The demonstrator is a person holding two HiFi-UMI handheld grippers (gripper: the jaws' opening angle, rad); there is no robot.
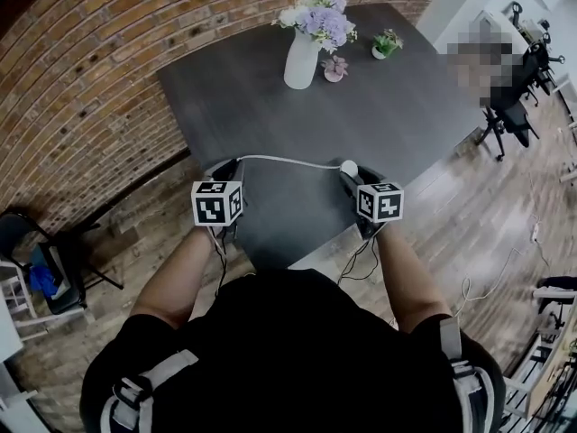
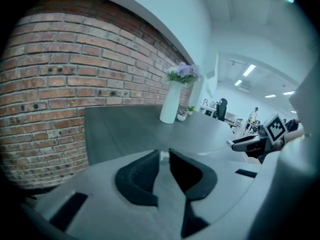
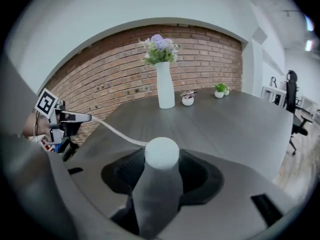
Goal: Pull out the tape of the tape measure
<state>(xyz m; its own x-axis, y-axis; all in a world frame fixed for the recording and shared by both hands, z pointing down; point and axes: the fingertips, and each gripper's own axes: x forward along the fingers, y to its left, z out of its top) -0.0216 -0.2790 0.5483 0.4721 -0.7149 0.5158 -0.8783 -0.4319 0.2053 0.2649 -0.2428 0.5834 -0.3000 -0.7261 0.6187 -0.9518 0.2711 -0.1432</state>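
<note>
A round white tape measure case (image 3: 162, 153) sits between the jaws of my right gripper (image 3: 162, 171), which is shut on it. From the case a white tape (image 1: 288, 159) runs left over the near part of the dark table (image 1: 406, 115). It ends at my left gripper (image 1: 225, 168). In the left gripper view the jaws of the left gripper (image 2: 164, 156) are shut on the tape's tip (image 2: 161, 155), a small white bit between the pads. The tape (image 3: 115, 132) sags slightly between the two grippers. Both grippers hover near the table's front edge.
A tall white vase of purple flowers (image 1: 302, 57) stands at the table's far side, with two small potted plants (image 1: 334, 69) (image 1: 386, 43) beside it. A brick wall (image 1: 81, 79) runs along the left. A dark chair (image 1: 45, 269) stands at the left, an office chair (image 1: 514, 106) at the right.
</note>
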